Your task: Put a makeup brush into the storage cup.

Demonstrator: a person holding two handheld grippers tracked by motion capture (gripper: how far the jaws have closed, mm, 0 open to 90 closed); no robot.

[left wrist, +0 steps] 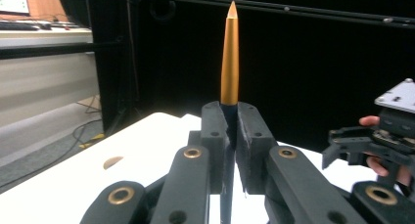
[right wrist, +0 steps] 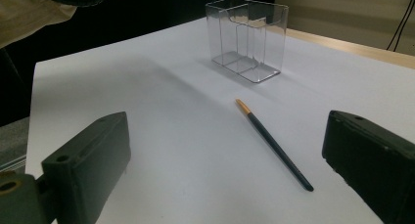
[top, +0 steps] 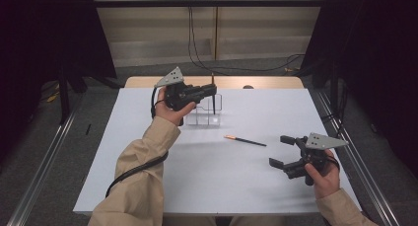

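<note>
My left gripper (top: 213, 90) is at the back of the table, shut on a dark stick with an orange end (top: 213, 105). The stick stands upright, its lower end inside or just above the clear plastic holder (top: 204, 118); I cannot tell which. In the left gripper view the orange end (left wrist: 229, 62) rises above the closed pads (left wrist: 249, 136). A second dark stick with an orange end (top: 245, 140) lies flat on the white table (top: 197, 186), in front of the clear holder (right wrist: 247, 38). My right gripper (top: 278, 149) is at the right, open and empty, pointing at that lying stick (right wrist: 274, 143).
The clear holder has several compartments and stands near the table's wooden back strip (top: 266, 82). My right gripper (left wrist: 372, 145) also appears at the right of the left gripper view. Cables (top: 197, 53) trail over the floor behind the table. Metal rails (top: 355, 157) run along both sides.
</note>
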